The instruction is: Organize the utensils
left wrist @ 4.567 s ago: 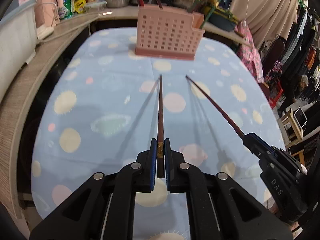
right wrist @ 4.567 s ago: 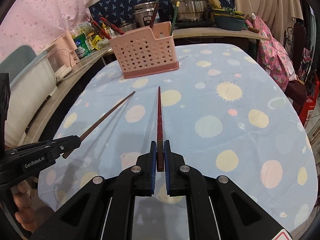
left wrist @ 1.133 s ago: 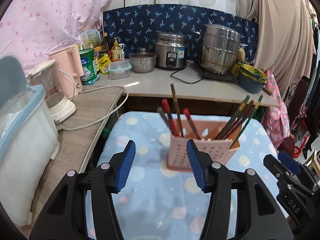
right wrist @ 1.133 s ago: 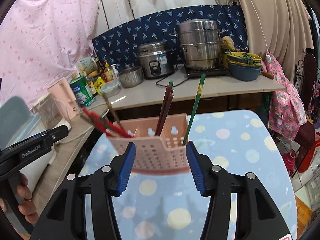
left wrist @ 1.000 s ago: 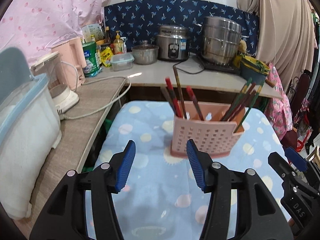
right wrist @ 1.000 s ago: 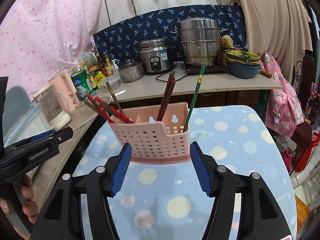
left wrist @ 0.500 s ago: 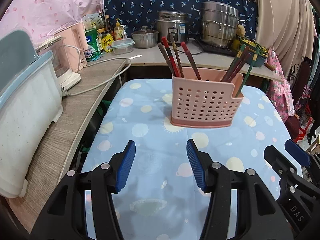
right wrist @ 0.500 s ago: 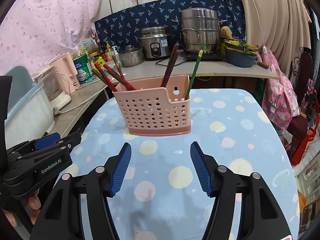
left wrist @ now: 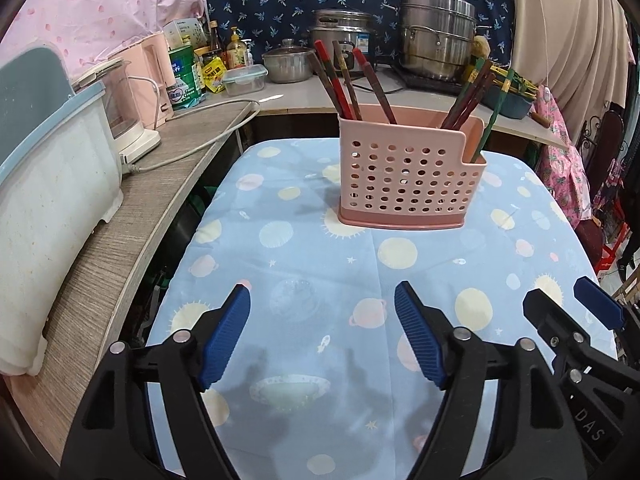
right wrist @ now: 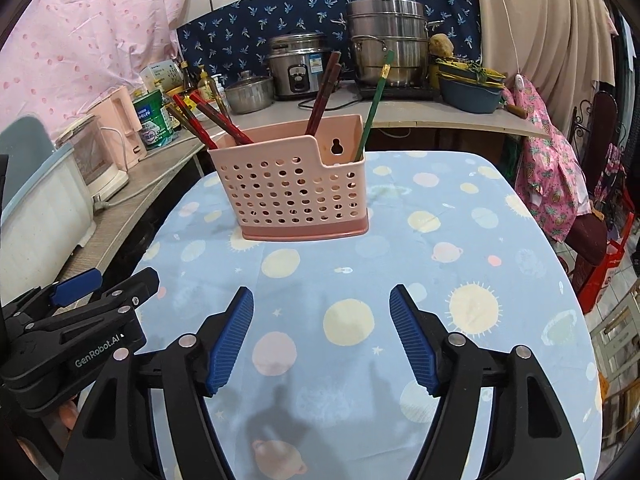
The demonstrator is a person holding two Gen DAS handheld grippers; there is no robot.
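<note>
A pink perforated utensil holder (left wrist: 408,176) (right wrist: 296,192) stands upright on the blue planet-print tablecloth (left wrist: 320,272) (right wrist: 460,264). Several red-brown chopsticks (left wrist: 340,84) (right wrist: 204,120) lean in its left part. More brown ones (right wrist: 324,92) and a green chopstick (left wrist: 494,108) (right wrist: 374,100) stand in its right part. My left gripper (left wrist: 322,336) hovers over the cloth in front of the holder, its jaws opening with nothing between them. My right gripper (right wrist: 322,338) hangs beside it, jaws also opening and empty. Each gripper shows at the edge of the other's view.
A wooden counter (left wrist: 132,200) runs along the left with a white and blue appliance (left wrist: 44,184) and a pink kettle (right wrist: 120,128). Behind the table stand a rice cooker (right wrist: 296,64), steel pots (left wrist: 436,48) and a blue basin (right wrist: 472,92). Cloth hangs at the right (right wrist: 552,176).
Both grippers have sunk and drawn back from the holder, which now looks smaller and farther off. Both pairs of jaws stand wider than before. The chopsticks held earlier now stand in the holder.
</note>
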